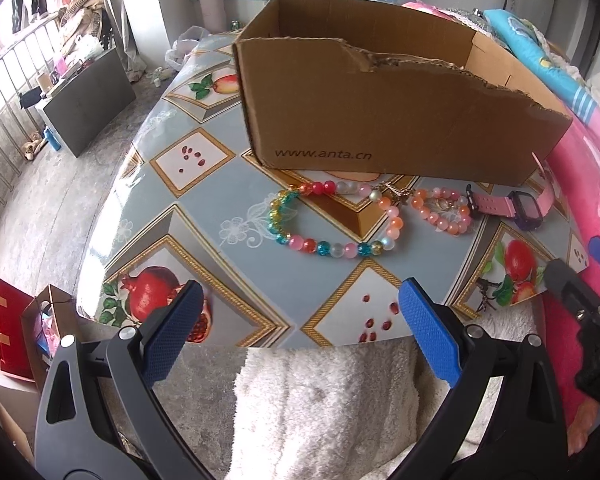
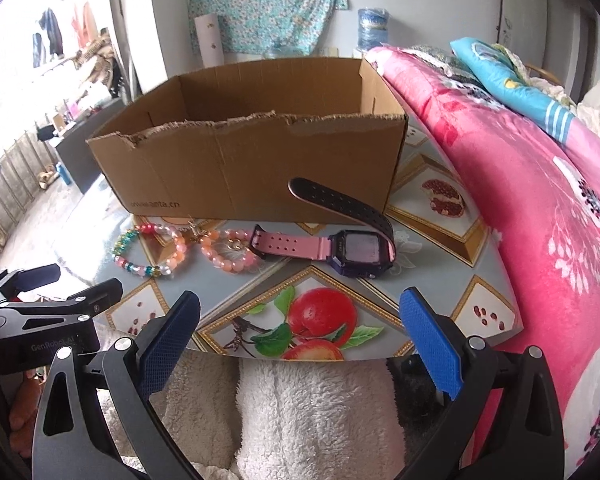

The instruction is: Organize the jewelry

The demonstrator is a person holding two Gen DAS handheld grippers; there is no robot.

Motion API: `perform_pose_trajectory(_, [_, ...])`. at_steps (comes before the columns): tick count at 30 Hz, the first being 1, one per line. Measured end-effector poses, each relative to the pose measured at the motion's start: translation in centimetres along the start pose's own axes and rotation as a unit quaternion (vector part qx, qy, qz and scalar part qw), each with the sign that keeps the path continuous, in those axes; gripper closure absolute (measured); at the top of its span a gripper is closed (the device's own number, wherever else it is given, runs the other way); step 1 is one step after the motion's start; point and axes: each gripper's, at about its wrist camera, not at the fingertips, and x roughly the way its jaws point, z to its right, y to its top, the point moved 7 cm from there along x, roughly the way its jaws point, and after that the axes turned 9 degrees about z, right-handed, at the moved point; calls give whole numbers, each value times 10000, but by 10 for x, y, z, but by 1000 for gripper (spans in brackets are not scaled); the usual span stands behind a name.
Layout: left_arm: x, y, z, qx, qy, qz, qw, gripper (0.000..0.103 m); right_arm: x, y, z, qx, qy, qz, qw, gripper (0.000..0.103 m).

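Observation:
A multicoloured bead bracelet [image 1: 300, 220] [image 2: 140, 248] lies on the table in front of an open cardboard box [image 1: 380, 120] [image 2: 252, 160]. A smaller pink and orange bead bracelet [image 1: 444, 210] [image 2: 228, 252] lies right of it. A pink-strapped watch [image 1: 508, 206] [image 2: 340, 246] with a dark face lies furthest right. My left gripper [image 1: 300, 320] is open and empty, near the table's front edge, short of the bracelets. My right gripper [image 2: 300, 320] is open and empty, in front of the watch. The left gripper's body [image 2: 40, 308] shows in the right wrist view.
The table [image 1: 204, 208] [image 2: 440, 280] has a fruit-patterned cloth. A pink floral quilt [image 2: 540, 220] [image 1: 592, 208] borders its right side. White fleece [image 1: 320, 408] [image 2: 312, 412] lies under both grippers. Floor, a dark cabinet [image 1: 88, 100] and bags [image 1: 12, 332] lie left.

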Motion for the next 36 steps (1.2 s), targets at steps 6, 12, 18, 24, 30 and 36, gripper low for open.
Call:
perform_pose_trajectory(6, [-10, 0, -18, -93, -907, 215, 9956, 8, -5, 8, -7, 203, 584, 288, 9977, 6])
perform_pose_trajectory(12, [-15, 16, -35, -358, -1411, 380, 9886, 8, 5, 20, -49, 59, 1443, 228, 9892, 26])
perform_pose_trajectory(18, [-2, 33, -38, -221, -1132, 771, 9903, 9, 39, 23, -82, 82, 1901, -328, 9812, 54])
perform_pose_trajectory(24, [36, 36, -35, -27, -1106, 367, 9932, 52, 70, 17, -97, 4, 1763, -777, 9813, 70])
perform_pose_trajectory(30, [57, 35, -25, 242, -1241, 158, 9919, 69, 95, 9, -103, -302, 1484, -1072, 9826, 82])
perform_pose_trajectory(36, [63, 36, -18, 672, -1098, 186, 9915, 75, 112, 9, -107, -525, 1222, -1208, 9837, 87])
